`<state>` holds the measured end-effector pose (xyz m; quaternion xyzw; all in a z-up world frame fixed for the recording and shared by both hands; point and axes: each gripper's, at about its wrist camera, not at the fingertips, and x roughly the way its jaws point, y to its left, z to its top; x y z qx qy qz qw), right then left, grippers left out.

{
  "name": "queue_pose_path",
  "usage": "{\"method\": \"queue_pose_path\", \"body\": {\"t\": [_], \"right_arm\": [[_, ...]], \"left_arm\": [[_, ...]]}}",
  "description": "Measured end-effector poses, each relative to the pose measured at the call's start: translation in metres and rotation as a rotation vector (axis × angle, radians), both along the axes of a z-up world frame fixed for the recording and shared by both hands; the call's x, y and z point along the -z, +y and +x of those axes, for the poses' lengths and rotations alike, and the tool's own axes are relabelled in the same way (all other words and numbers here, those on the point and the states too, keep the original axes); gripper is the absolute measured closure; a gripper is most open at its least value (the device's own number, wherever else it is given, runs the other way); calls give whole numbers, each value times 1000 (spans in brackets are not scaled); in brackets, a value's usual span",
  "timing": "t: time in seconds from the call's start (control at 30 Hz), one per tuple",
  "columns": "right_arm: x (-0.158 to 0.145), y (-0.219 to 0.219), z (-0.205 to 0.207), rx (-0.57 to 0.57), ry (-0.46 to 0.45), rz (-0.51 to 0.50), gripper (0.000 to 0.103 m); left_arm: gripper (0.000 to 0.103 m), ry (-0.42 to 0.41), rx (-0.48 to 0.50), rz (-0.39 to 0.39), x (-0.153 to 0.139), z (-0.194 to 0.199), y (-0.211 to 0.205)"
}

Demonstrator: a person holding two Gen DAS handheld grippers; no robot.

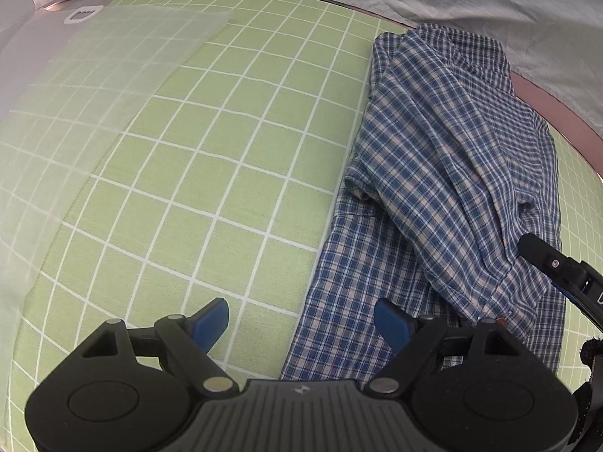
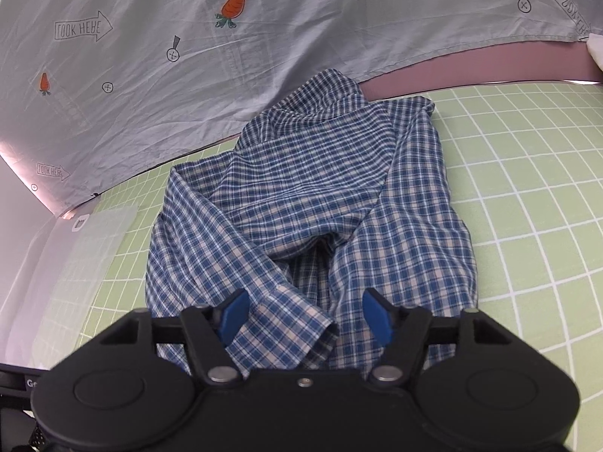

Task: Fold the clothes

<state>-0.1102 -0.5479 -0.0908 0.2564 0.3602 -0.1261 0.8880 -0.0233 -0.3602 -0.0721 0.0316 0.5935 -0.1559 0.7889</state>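
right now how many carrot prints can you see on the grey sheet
2. One large carrot sits near the top centre of the grey sheet in the right wrist view; a smaller carrot is at its left side. More may lie outside the frame.

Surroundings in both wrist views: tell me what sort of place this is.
Probably a bed at home, used for folding. A green grid-patterned sheet covers the surface, a plaid shirt lies on it, and a grey carrot-print cloth hangs behind.
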Motion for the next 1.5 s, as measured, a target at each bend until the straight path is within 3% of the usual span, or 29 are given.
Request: {"method": "queue_pose_path", "body": {"t": [0.13, 0.17, 0.2, 0.5, 0.77, 1.27, 1.5], "right_arm": [[5, -1, 0, -25, 2, 63, 71], [5, -1, -3, -24, 0, 67, 91], [5, 0, -5, -22, -2, 68, 98], [-25, 16, -57, -5, -100, 57, 101], [-41, 41, -120, 44, -111, 67, 101], [-12, 58, -220, 229, -161, 384, 101], [-7, 63, -234, 252, -119, 358, 101]], "left_arm": [[18, -2, 0, 1, -1, 0, 1], [18, -5, 0, 1, -3, -1, 1], [18, -14, 2, 0, -5, -2, 2], [18, -110, 4, -34, -45, -33, 18], [18, -108, 35, -45, -52, -90, 37], [18, -52, 104, -9, -40, -167, 68], [18, -43, 90, 15, -36, -173, 80]]}}
